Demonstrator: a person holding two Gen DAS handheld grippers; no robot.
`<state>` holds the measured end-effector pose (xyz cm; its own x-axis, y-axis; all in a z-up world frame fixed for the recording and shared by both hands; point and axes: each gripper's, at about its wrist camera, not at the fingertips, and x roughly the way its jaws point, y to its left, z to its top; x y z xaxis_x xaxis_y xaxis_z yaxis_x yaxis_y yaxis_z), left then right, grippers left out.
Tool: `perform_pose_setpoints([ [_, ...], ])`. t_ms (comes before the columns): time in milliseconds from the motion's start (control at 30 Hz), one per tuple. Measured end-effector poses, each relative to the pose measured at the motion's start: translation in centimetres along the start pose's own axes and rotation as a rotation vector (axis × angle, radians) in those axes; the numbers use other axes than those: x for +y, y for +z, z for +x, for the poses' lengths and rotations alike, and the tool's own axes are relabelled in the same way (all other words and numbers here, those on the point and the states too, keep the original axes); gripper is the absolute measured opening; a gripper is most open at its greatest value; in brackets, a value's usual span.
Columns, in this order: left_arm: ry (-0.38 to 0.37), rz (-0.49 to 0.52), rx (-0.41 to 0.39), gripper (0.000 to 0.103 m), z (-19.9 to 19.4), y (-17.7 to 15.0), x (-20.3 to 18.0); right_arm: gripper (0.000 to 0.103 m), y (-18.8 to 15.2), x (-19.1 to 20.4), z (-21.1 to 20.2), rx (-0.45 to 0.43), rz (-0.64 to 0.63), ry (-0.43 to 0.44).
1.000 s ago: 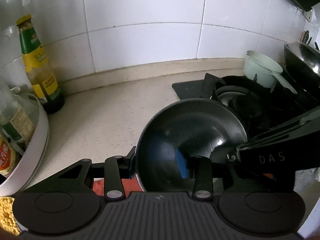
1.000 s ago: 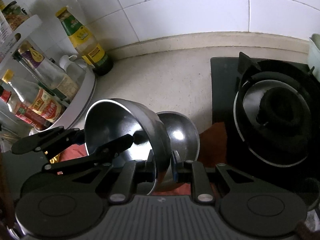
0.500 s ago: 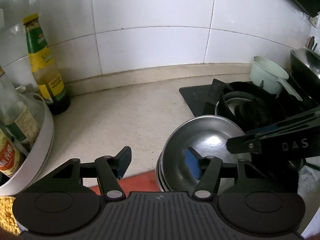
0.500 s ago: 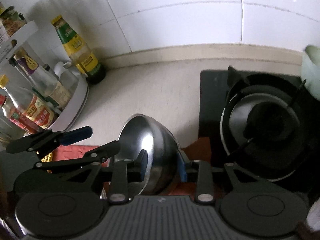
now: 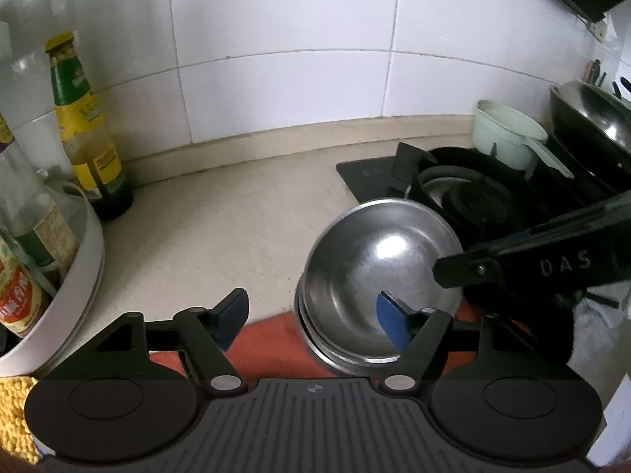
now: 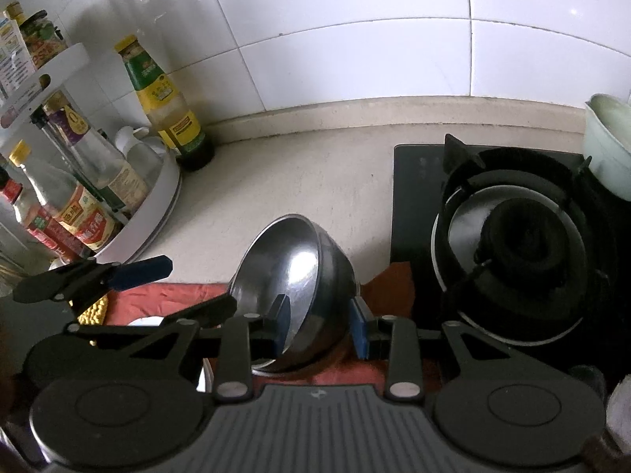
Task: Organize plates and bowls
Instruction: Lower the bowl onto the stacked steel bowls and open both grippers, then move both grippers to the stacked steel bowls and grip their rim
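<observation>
While tilted, steel bowl (image 6: 299,276) between right gripper (image 6: 320,325) jaws.

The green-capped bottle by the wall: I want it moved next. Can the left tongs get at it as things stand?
Probably yes. The left tongs are open and empty, and only bare counter lies between them and the bottle; the bowls sit off to the other side.

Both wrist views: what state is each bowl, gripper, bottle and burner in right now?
Top bowl: upright, nested in the lower bowl on the red cloth.
Left gripper: open, jaws just been opening, bowl's edge between them, ungripped.
Right gripper: open, jaws just been opening, astride the top bowl's wall.
Sauce bottle: upright, capped.
Burner: unlit, bare.
</observation>
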<state>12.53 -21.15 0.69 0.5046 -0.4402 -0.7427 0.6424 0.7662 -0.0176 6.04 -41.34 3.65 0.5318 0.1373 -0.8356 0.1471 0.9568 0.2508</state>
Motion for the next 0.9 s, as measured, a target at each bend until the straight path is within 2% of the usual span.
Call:
perform_pose_setpoints([
  [500, -0.011, 0.061, 0.030, 0.084, -0.7, -2.4, -0.9, 0.032, -1.5, 1.0, -0.3, 0.017, -0.002, 0.002],
  [900, -0.015, 0.096, 0.041, 0.085, -0.7, -3.1, -0.9, 0.036, -2.5, 1.6, -0.5, 0.020, -0.007, -0.030],
])
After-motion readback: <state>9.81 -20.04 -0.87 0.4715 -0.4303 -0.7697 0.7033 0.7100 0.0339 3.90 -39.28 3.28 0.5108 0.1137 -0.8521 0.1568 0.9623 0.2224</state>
